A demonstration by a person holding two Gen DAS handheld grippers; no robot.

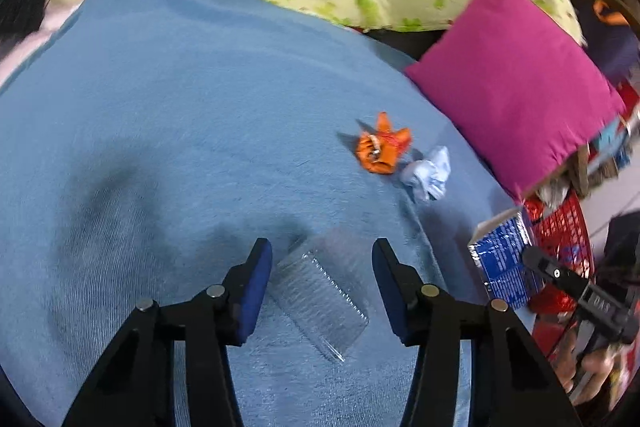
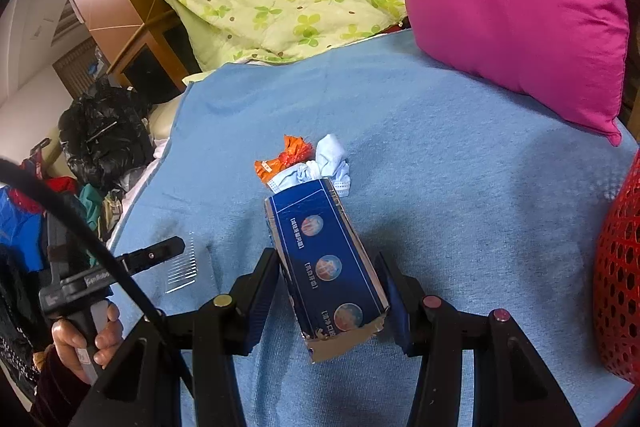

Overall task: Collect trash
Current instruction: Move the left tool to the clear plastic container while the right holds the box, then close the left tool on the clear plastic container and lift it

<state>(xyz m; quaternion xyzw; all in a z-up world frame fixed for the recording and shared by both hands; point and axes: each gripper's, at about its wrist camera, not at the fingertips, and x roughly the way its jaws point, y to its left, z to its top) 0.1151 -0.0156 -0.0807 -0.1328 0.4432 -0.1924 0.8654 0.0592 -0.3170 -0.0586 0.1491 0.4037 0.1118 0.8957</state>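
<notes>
The right gripper (image 2: 328, 291) grips a dark blue box (image 2: 326, 267) between its fingers, above the blue blanket (image 2: 460, 167) near its right edge beside the red basket (image 2: 618, 267). The left gripper (image 1: 322, 267) is spread wide around a clear plastic tray (image 1: 320, 303) lying flat on the blanket. An orange wrapper (image 1: 382, 145) and a crumpled face mask (image 1: 428, 177) touch each other near the pink pillow (image 1: 516, 83).
</notes>
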